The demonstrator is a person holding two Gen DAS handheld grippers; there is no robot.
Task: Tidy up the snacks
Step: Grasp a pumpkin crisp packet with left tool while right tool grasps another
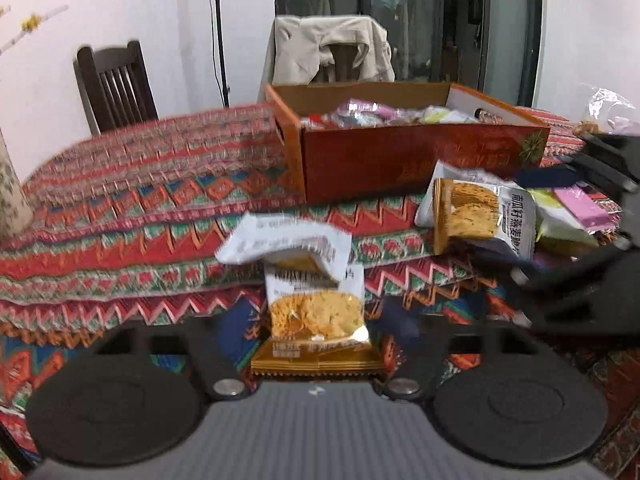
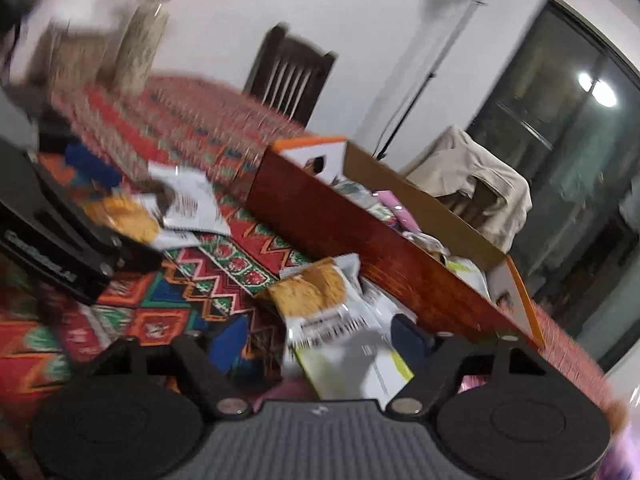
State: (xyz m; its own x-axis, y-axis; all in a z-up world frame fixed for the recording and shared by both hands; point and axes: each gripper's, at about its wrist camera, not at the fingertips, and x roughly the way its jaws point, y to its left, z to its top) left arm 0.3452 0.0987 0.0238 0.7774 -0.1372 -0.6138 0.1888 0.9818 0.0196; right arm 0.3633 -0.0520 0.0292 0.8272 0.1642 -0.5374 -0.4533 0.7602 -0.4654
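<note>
In the left wrist view my left gripper (image 1: 316, 320) is shut on an oat-crisp snack packet (image 1: 316, 312), held upright with a second white packet (image 1: 284, 240) folded over its top. An open red cardboard box (image 1: 420, 156) with several snacks inside stands behind. My right gripper's body (image 1: 592, 264) comes in from the right beside another oat-crisp packet (image 1: 476, 212). In the right wrist view my right gripper (image 2: 320, 340) has its blue-padded jaws around that packet (image 2: 320, 300), over a green-and-white packet (image 2: 352, 364). The box (image 2: 360, 232) runs diagonally behind. The left gripper (image 2: 60, 240) holds its packet (image 2: 128, 216) at left.
A patterned red tablecloth (image 1: 140, 200) covers the table. Loose green and pink packets (image 1: 580, 212) lie at the right. A dark wooden chair (image 1: 116, 84) and a chair draped with a beige jacket (image 1: 332, 48) stand behind the table. A floral vase (image 2: 140, 40) stands at far left.
</note>
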